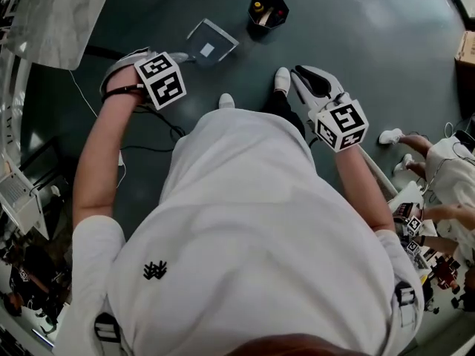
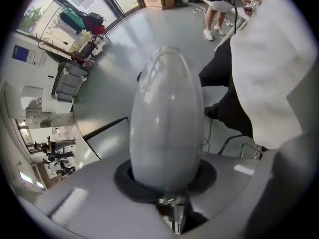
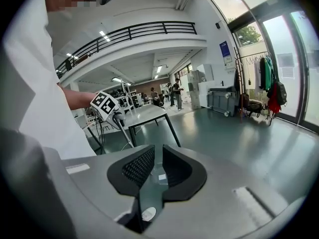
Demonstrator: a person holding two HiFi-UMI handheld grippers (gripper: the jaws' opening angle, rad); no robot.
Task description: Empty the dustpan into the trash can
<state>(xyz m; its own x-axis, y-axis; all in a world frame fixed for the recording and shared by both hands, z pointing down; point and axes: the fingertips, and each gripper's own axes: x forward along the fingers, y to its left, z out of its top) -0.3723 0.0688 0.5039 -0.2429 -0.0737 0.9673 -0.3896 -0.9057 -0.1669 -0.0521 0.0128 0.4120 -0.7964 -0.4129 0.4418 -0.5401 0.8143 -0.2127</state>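
Note:
In the head view my left gripper (image 1: 180, 58) is shut on the handle of a grey dustpan (image 1: 212, 43), which hangs over the dark floor with a small white scrap in it. In the left gripper view that rounded grey handle (image 2: 167, 133) fills the space between the jaws. A black trash can (image 1: 267, 11) with rubbish inside stands just beyond the dustpan to the right, apart from it. My right gripper (image 1: 306, 78) is held to the right of the feet. Its black pads (image 3: 139, 166) stand nearly together with nothing between them.
The person's white shoes (image 1: 282, 78) stand between the two grippers. A cable (image 1: 159, 130) runs across the floor on the left. A pale table (image 1: 59, 13) is at the upper left, another person (image 1: 445, 162) at the right edge, and a cardboard box (image 1: 466, 47) far right.

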